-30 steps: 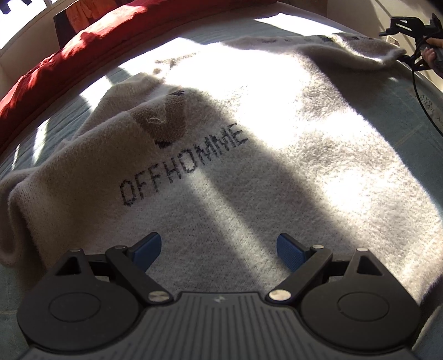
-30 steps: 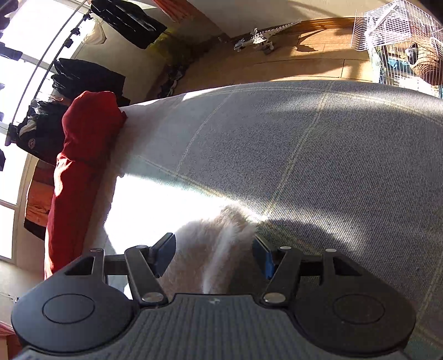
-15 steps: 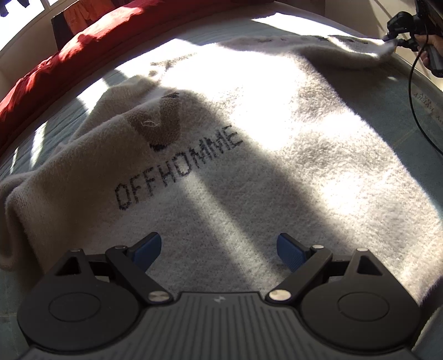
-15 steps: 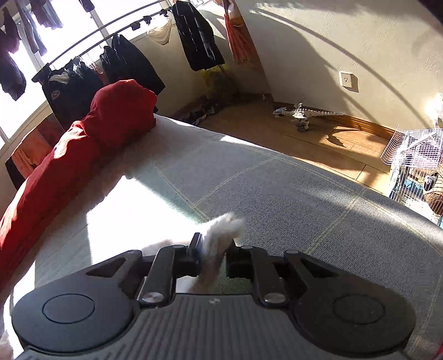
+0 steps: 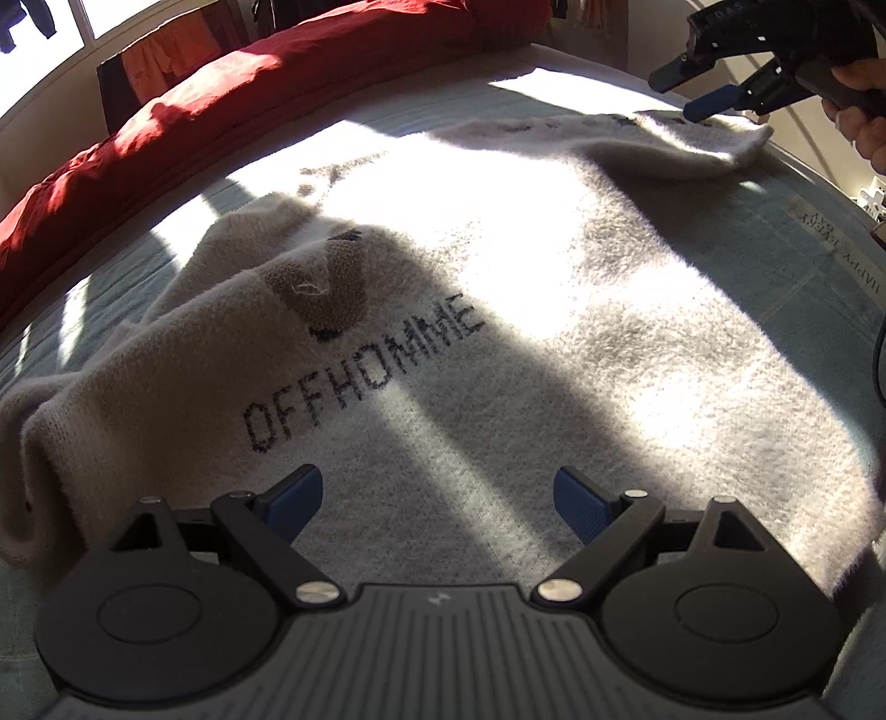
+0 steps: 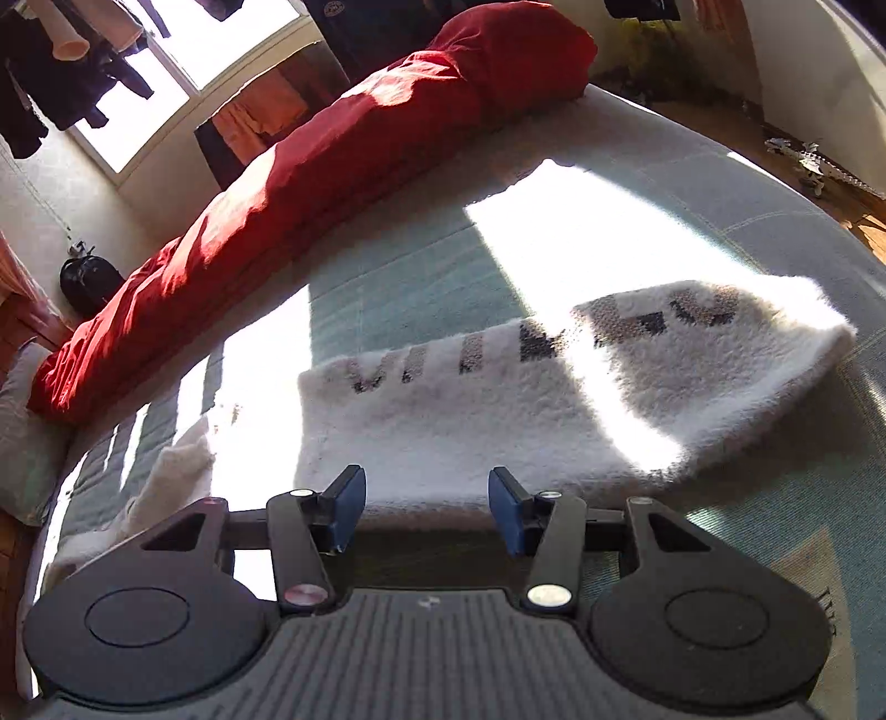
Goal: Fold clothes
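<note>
Two grippers are mine, and neither grasps anything; my left gripper (image 5: 437, 507) hangs with its blue pads spread wide over the near hem of the white sweater (image 5: 498, 310), which lies flat on the pale blue-grey bed cover (image 5: 803, 243); just past those pads the dark lettering OFFHOMME (image 5: 360, 376) runs slantwise across the knit, with a brown patch (image 5: 326, 293) above it; one sleeve (image 5: 50, 443) is bunched at the left edge; further off, the other sleeve (image 6: 581, 387) is folded across the top of the garment, dark letters showing along it; my right gripper (image 6: 426, 509) hovers over the near edge of that sleeve, pads parted and clear of the wool; from the left wrist view it (image 5: 692, 94) sits above the sleeve's cuff, with my hand (image 5: 864, 105) behind it; beyond the sweater a long red duvet roll (image 6: 332, 166) lies along the far side of the bed; behind that, dark clothes (image 6: 61, 83) hang before a bright window (image 6: 183, 50).
</note>
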Demonstrator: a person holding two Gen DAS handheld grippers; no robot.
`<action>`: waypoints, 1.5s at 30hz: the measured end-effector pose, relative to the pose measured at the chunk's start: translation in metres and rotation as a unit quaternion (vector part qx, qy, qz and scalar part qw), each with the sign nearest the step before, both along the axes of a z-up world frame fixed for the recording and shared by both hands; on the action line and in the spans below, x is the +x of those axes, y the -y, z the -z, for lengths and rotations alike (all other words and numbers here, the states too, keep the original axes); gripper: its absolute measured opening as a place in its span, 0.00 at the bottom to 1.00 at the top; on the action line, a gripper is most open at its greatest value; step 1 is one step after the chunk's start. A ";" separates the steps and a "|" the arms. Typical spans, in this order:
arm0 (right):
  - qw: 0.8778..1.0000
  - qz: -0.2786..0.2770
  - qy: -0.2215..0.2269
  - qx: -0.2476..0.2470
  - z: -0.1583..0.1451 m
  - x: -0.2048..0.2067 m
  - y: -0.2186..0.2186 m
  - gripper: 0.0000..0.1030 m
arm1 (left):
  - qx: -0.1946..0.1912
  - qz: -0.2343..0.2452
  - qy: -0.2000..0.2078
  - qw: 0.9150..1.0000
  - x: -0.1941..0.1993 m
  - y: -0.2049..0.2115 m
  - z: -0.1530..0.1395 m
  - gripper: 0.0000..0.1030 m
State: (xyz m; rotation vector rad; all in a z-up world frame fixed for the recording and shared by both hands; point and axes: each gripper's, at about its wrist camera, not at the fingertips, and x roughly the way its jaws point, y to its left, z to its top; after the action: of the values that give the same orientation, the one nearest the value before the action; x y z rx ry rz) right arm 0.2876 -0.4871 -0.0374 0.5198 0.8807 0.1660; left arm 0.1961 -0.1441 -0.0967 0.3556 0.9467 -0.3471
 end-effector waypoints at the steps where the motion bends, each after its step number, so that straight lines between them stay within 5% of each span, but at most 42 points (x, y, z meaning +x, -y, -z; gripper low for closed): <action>1: 1.000 -0.027 0.000 0.012 -0.002 0.003 -0.024 0.56 | -0.005 -0.002 0.001 1.000 0.004 -0.004 -0.001 0.88; 8: 0.993 -0.120 -0.007 0.024 0.029 0.027 -0.138 0.62 | -0.039 -0.026 -0.021 0.999 0.035 -0.025 0.016 0.88; 13: 0.989 -0.141 -0.018 -0.038 0.036 0.003 -0.153 0.63 | -0.046 -0.038 -0.065 0.996 0.015 -0.041 0.039 0.91; 21: 0.974 -0.187 -0.019 -0.124 0.019 -0.051 -0.167 0.71 | -0.046 -0.007 -0.100 0.994 -0.038 -0.057 0.030 0.97; 24: 0.966 -0.204 -0.019 -0.156 0.012 -0.072 -0.172 0.72 | -0.049 0.015 -0.062 0.997 -0.033 -0.059 0.007 0.97; 27: 0.957 -0.222 -0.007 -0.189 0.007 -0.079 -0.193 0.85 | -0.025 0.004 -0.003 1.000 -0.014 -0.060 -0.005 0.97; 32: 0.929 -0.263 -0.046 -0.256 0.049 -0.077 -0.244 0.86 | 0.027 0.002 -0.041 0.999 0.001 -0.068 0.029 0.97; 34: 0.921 -0.272 -0.051 -0.273 0.063 -0.088 -0.248 1.00 | 0.020 0.005 -0.064 0.998 -0.014 -0.078 0.041 0.97; 39: 0.937 -0.244 -0.062 -0.244 0.067 -0.116 -0.228 1.00 | -0.010 -0.015 -0.087 0.996 -0.074 -0.103 0.043 0.97; 45: 0.941 -0.215 -0.083 -0.247 0.063 -0.143 -0.224 1.00 | 0.018 0.016 -0.104 0.994 -0.121 -0.099 0.041 0.98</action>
State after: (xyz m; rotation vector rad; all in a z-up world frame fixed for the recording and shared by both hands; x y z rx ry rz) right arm 0.1451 -0.2627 -0.0999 -0.1372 1.1487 0.2899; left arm 0.0755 -0.0447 -0.1378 0.3729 1.1532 -0.4012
